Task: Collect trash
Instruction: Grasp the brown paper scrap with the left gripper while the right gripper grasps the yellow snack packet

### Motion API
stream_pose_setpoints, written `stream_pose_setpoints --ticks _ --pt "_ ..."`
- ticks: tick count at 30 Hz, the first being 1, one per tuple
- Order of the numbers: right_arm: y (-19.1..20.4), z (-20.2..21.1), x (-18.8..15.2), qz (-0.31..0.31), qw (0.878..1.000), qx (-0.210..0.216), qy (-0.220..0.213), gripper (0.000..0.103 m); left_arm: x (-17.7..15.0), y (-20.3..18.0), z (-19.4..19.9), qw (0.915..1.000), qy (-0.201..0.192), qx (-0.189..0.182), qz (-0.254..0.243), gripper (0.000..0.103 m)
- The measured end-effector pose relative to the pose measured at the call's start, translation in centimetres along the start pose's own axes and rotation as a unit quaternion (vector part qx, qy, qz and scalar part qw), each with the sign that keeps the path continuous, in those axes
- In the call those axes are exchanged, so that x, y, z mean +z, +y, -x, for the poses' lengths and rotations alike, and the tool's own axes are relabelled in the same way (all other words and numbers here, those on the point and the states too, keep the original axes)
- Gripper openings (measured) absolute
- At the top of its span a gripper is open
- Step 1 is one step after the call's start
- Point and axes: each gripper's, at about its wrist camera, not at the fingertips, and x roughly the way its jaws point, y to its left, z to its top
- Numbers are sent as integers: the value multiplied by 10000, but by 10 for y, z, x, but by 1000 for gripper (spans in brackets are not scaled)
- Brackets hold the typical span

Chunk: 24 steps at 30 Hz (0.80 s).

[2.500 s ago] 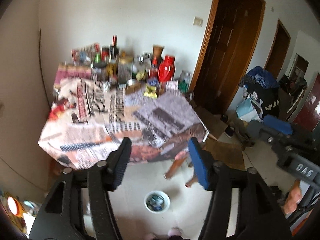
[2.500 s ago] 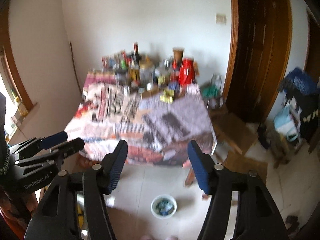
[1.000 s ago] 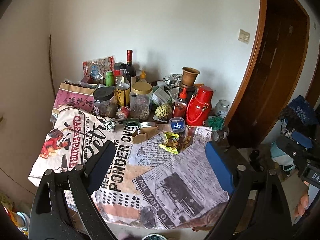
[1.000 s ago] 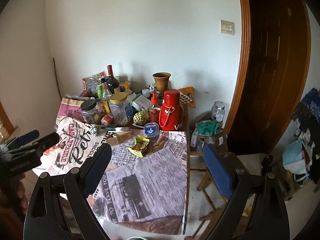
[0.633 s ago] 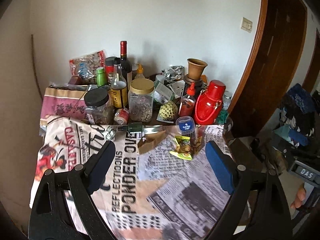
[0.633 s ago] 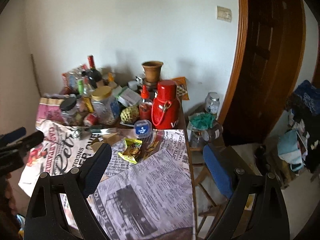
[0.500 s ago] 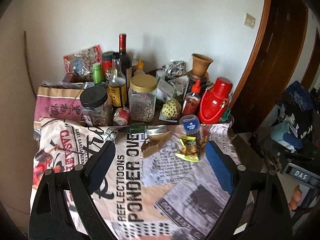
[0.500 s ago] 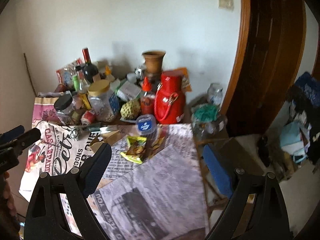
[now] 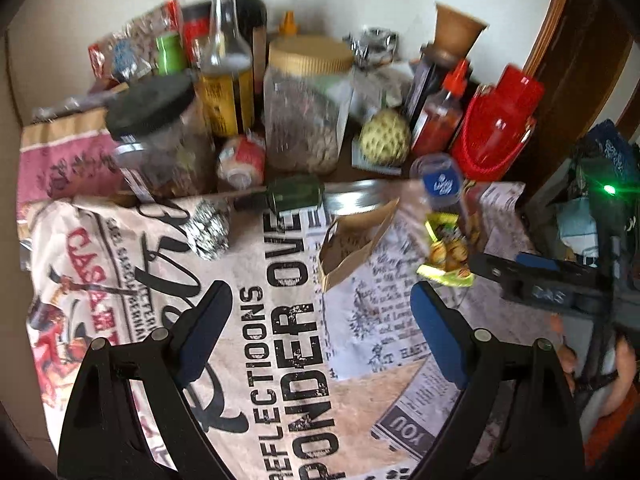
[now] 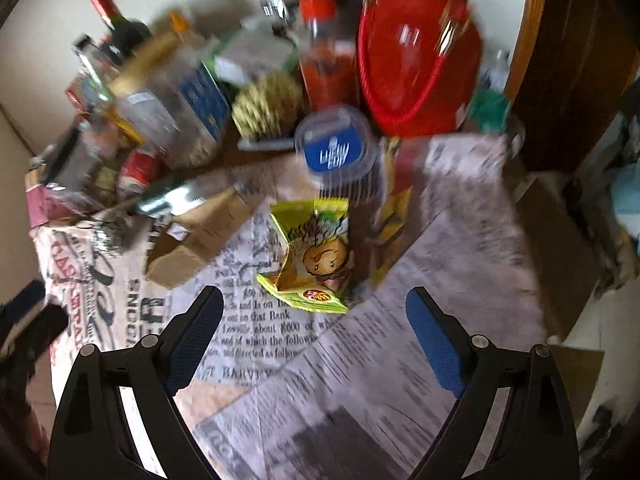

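Litter lies on a table under a newsprint-patterned cloth [image 9: 288,344]. There is a yellow-green snack wrapper [image 10: 316,260] [image 9: 446,254], a torn brown paper bag [image 9: 352,244] [image 10: 196,236] and a crumpled foil ball [image 9: 208,230]. A clear plastic cup with a blue lid [image 10: 340,156] [image 9: 438,184] stands behind the wrapper. My left gripper [image 9: 320,320] hangs open over the cloth, in front of the paper bag. My right gripper [image 10: 314,320] is open with empty jaws, just in front of the snack wrapper. The right gripper's arm [image 9: 540,280] shows at the right of the left wrist view.
Bottles and jars [image 9: 304,100], a red jug [image 9: 500,128], a red sauce bottle [image 9: 440,112], a custard apple [image 9: 386,138] and a small can [image 9: 242,160] crowd the table's back along the wall. A knife [image 9: 320,198] lies there. A wooden door [image 10: 572,60] stands at right.
Both grippers have come forward and down toward the table, which now fills both views. The wrapper, bag and foil ball look much closer. The jaws stay wide apart.
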Motion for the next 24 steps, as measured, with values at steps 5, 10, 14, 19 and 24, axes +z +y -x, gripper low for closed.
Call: stream_pose_setpoints --ticks 5,10,14,19,24 --pt "-2 -41 5 -259 9991 -211 248 76 -1 1 -34 9996 239 -155 -79 85" --pt "-6 -49 0 -622 9979 -125 112 61 4 0 -63 9985 412 -251 -272 83" --pt "-1 -48 0 -488 9986 -187 25 43 10 -1 -84 9972 527 -372 -381 79" --pt "-3 -43 5 -359 9993 -75 99 26 15 -4 -109 9966 549 -478 -399 61" --pt "-18 -28 -2 -335 9993 -138 103 18 14 -7 -116 9961 484 -714 -206 30"
